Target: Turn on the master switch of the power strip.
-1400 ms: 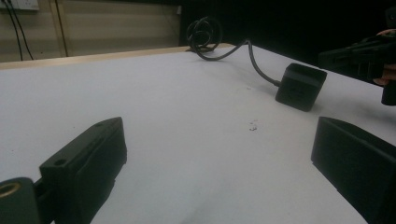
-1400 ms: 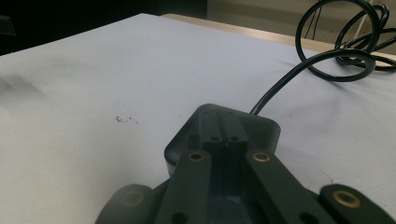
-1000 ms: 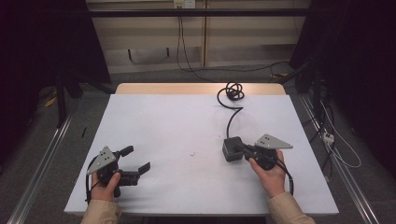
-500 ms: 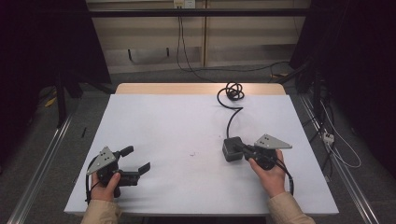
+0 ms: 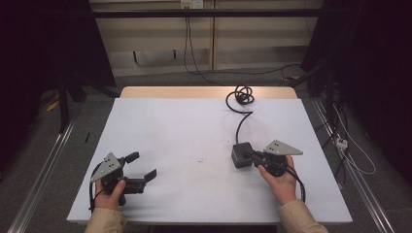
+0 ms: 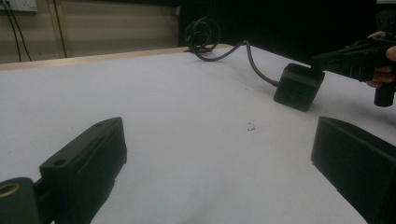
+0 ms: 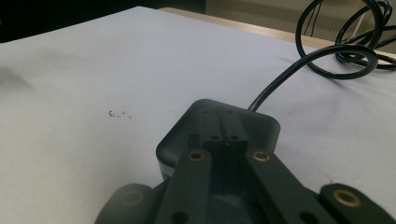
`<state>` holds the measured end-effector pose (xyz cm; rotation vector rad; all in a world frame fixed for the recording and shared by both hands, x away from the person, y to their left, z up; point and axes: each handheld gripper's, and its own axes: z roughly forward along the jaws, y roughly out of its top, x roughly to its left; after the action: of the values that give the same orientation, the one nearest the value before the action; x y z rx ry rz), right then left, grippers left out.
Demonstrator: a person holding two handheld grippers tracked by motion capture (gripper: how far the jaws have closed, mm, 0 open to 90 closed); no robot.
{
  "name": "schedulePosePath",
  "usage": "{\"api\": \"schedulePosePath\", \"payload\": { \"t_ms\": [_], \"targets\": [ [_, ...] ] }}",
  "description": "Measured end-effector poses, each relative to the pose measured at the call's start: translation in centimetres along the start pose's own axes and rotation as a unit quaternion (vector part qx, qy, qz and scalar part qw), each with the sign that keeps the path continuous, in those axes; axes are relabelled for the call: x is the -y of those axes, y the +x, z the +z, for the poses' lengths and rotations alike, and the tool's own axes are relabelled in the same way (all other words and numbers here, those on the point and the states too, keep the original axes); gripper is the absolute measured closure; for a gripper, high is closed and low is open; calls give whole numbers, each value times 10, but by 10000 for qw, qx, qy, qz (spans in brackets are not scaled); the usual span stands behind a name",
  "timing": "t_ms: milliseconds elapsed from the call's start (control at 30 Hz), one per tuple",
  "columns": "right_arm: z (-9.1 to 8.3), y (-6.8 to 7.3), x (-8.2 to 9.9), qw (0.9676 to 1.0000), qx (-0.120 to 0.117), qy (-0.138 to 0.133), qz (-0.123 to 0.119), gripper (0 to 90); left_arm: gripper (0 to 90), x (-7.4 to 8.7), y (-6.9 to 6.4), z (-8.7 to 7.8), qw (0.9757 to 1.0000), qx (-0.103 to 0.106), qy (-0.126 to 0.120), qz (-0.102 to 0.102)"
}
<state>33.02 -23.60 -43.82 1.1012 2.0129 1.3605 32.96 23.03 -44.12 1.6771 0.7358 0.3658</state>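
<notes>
High view: white tabletop (image 5: pixel 194 131); left hand-held gripper (image 5: pixel 144 168) at lower left, jaws spread, grasping nothing; right hand-held gripper (image 5: pixel 248 155) at lower right, jaws closed together over a black box (image 5: pixel 240 155); its cable (image 5: pixel 241 114) coils at upper centre.

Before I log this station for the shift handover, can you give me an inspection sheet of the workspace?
Surface: white table, wooden strip along the far edge, small dark scuff near the middle.
Job's things: black box with an attached cord, lying right of centre.
Clutter: nothing seen.
Grippers: left claw open, apart from everything, near the front left corner; right claw shut, its jaws lying together on top of the box.
Cables: the box's cord runs to a coil at the far edge; a cable trails from each claw.
Surroundings: dark room, loose cables on the floor, wall socket beyond the table.
</notes>
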Motion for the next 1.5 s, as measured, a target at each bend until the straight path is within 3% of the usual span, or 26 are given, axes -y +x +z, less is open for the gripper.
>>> {"api": "schedulePosePath", "payload": {
  "t_ms": [1500],
  "targets": [
    [0, 1, 1, 10000, 27, -3, 65, 900, 31, 1, -1, 1, 10000, 22, 18, 5]
  ]
}}
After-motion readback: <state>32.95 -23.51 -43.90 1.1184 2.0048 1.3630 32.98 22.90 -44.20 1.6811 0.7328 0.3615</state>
